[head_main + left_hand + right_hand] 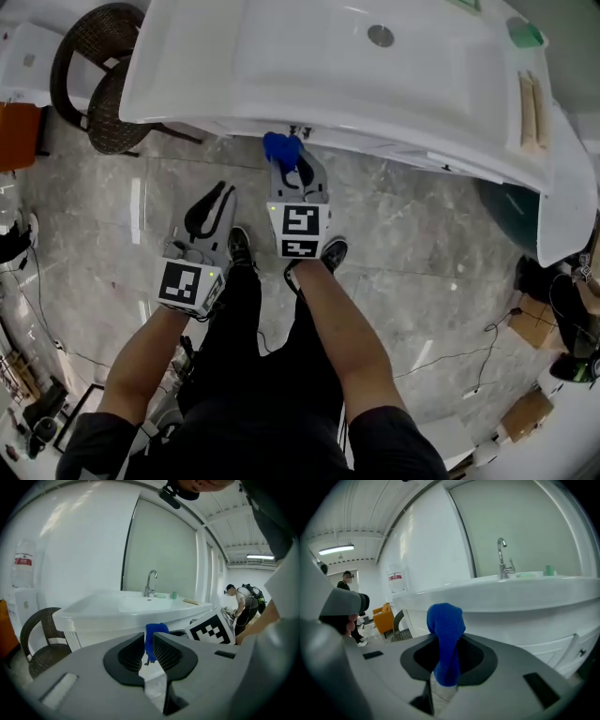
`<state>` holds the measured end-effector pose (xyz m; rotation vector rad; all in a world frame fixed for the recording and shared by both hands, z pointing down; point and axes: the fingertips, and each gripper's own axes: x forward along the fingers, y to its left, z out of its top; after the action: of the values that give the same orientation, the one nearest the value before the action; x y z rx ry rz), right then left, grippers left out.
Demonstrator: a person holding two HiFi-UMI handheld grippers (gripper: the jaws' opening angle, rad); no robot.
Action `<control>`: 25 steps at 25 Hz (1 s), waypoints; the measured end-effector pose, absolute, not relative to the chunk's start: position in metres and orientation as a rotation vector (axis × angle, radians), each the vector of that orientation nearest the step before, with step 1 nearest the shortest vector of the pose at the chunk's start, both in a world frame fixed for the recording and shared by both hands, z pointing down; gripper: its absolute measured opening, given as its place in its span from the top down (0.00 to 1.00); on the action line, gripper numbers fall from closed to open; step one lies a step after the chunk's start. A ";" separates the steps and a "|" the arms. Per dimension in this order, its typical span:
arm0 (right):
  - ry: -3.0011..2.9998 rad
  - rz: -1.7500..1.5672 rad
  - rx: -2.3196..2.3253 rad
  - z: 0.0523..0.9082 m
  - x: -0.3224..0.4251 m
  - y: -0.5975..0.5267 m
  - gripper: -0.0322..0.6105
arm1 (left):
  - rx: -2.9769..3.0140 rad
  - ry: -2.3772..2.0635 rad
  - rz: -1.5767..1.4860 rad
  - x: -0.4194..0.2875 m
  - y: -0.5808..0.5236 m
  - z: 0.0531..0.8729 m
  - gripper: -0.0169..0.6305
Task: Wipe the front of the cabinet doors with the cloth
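Cloth (446, 620), blue and bunched, is sitting clamped between the jaws of the right gripper (298, 180), its top poking out past the tips. In the head view it is lying at 12 o'clock from that gripper, just under the front edge of the white sink basin (234, 112); contact with the cabinet door (569, 644) below cannot be told. Off at 8 o'clock, the left gripper (223, 192) is hanging over the floor, jaws together on nothing. A wicker chair (94, 84) is standing at 10 o'clock.
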<state>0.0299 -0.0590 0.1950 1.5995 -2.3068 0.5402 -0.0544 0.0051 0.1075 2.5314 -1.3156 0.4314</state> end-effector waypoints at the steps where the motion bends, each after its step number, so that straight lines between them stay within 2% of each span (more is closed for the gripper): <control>1: -2.332 0.526 1.573 0.199 0.010 -0.067 0.83 | 2.520 -1.326 0.431 -0.060 0.003 0.114 0.89; 8: -2.414 0.501 1.414 0.247 -0.142 -0.102 0.83 | 2.448 -1.376 0.473 -0.152 0.002 0.133 0.89; 13: -2.412 0.516 1.393 0.277 -0.206 -0.124 0.83 | 2.382 -1.429 0.530 -0.217 0.001 0.155 0.89; 18: -2.394 0.538 1.442 0.286 -0.208 -0.141 0.83 | 2.331 -1.469 0.489 -0.242 -0.006 0.172 0.89; 25: -2.367 0.509 1.448 0.289 -0.135 -0.139 0.83 | 2.321 -1.461 0.441 -0.191 -0.021 0.193 0.89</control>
<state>-0.1347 -0.1390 0.2887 1.4483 -2.3670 0.5087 -0.1914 -0.0207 0.1927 2.3215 -1.4615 0.4411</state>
